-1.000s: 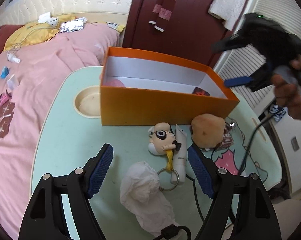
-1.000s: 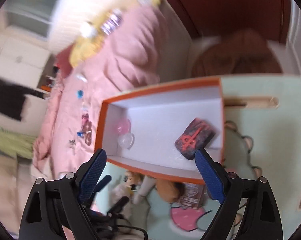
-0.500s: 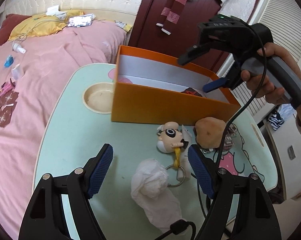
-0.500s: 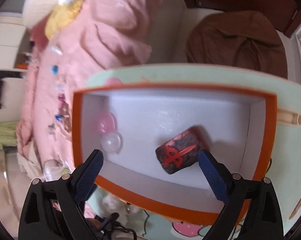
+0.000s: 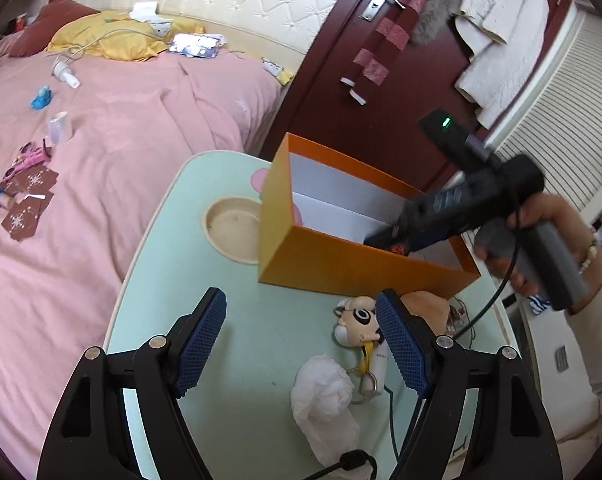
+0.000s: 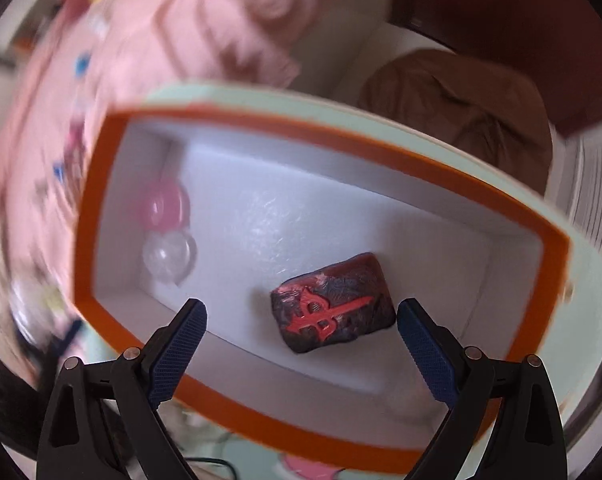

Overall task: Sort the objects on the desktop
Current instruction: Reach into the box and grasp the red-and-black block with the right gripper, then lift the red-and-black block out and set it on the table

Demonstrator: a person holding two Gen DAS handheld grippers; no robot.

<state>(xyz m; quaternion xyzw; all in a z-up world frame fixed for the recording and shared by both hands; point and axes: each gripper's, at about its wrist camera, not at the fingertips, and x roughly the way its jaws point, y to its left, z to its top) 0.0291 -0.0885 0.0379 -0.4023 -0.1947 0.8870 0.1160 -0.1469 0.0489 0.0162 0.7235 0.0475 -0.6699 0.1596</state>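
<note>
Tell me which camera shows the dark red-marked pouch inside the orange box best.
The right wrist view: it looks straight down on the pouch, whole, on the box's white floor. The left wrist view shows only a sliver behind the right gripper.

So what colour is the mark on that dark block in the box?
Red, on the dark mottled block; clearest in the right wrist view.

Light: bright, even daylight — left view sharp | right view motion-blurred | edges: fisheye bending, dark vignette
</note>
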